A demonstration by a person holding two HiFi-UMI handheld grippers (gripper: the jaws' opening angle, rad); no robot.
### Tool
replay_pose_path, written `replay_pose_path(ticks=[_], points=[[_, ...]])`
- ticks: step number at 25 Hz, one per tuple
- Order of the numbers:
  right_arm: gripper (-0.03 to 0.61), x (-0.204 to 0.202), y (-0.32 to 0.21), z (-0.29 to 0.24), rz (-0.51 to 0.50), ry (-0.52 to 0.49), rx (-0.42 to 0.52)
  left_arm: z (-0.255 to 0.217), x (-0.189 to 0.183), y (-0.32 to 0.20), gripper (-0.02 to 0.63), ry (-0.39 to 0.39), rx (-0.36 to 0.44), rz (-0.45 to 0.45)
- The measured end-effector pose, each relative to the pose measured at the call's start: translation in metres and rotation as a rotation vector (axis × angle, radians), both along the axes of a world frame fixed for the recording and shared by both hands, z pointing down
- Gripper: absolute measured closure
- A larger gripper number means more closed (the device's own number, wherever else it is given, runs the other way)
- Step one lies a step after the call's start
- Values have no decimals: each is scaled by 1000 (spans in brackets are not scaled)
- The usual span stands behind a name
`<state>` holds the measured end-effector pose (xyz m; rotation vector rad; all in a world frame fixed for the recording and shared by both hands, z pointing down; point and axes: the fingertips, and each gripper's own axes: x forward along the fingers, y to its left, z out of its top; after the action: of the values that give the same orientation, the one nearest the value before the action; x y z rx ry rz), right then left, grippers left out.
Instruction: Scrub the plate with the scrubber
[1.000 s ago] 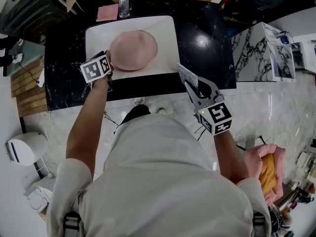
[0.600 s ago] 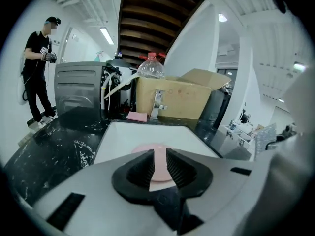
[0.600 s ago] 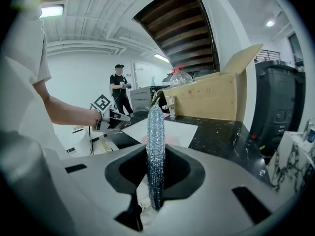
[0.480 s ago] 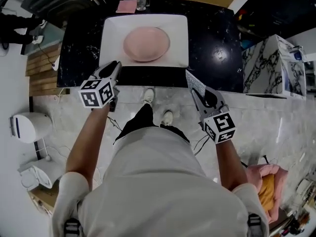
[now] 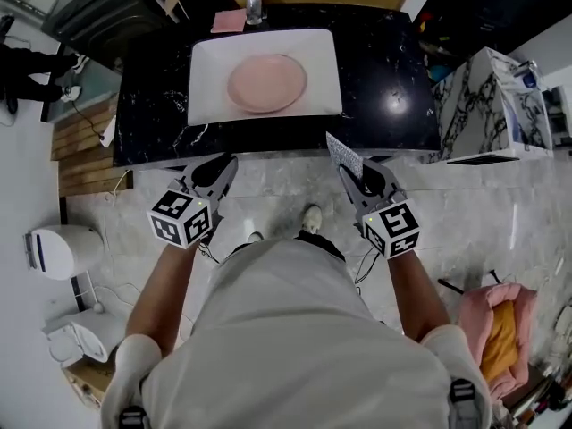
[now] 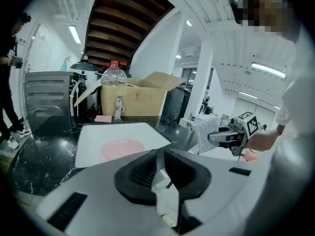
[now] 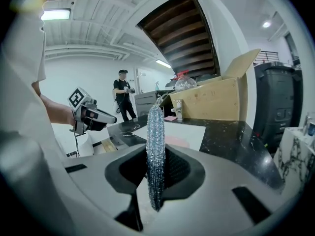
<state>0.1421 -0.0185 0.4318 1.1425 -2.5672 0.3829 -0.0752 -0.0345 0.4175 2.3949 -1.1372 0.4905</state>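
We hold our left gripper (image 5: 221,164) just off the edge of the tabletop (image 5: 380,70). Its fingers are closing, and nothing is between them. The fingers of our right gripper (image 5: 350,173) squeeze the scrubber (image 5: 344,155), which stands up on its edge. The pink plate (image 5: 266,83) lies on the white tray (image 5: 207,70), well apart from both grippers.

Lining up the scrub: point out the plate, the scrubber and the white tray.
plate (image 5: 266,83): head view, centre of its pink face.
scrubber (image 7: 156,146): right gripper view, middle of its glittery edge.
white tray (image 5: 207,79): head view, bare left part.
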Motion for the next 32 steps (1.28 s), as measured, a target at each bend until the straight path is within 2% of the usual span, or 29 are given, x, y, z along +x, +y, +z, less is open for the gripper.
replay_pose_path(ticks=[7,15,20,32], points=[[500,-54,40,-7,36,7,12,-8,-32,52,566,37,22,109],[500,-116,88,-28,66,25,40,-17,-84,100,569,96,49,151],[500,-135,122,-34,96,50,48,-11,-104,126,575,143,36,163],[500,-168,165,-41,105,72,63,-7,-125,160,617,148,49,194]])
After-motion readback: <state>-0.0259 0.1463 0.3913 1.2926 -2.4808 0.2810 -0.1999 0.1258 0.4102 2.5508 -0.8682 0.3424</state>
